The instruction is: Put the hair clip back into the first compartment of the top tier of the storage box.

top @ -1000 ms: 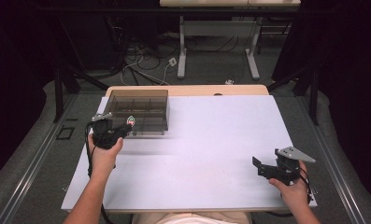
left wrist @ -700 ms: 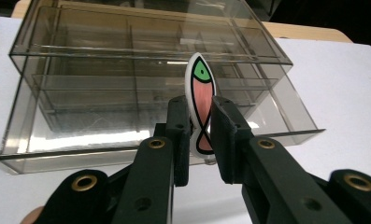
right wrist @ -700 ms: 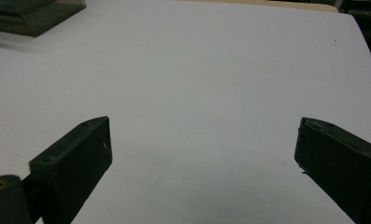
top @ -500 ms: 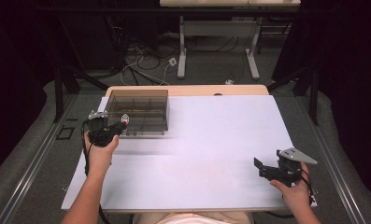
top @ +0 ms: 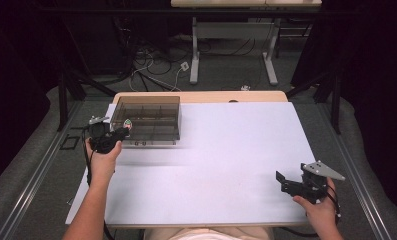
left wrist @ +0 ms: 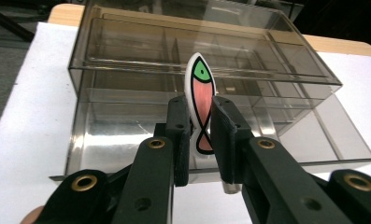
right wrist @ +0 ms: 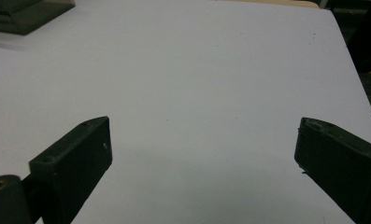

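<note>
Claw on the left (left wrist: pixel 201 135) was clamped on a flat fish-shaped piece (left wrist: pixel 200 100), white with a pink body and a green head, held upright on its edge between the two pads. Only the lower part sat inside the grip, so a small twist of the wrist could likely have let it pivot or slip out.

Just beyond it stood the smoky clear divided box (left wrist: pixel 206 70), its front wall close to the fish. Its partitions looked narrow, and the piece could have caught on a wall or dropped into the wrong compartment if it was released off-centre.

Well apart, at the near right of the white surface (top: pixel 226 150), the right claw (top: pixel 286 181) rested with its jaws wide apart, holding nothing.
</note>
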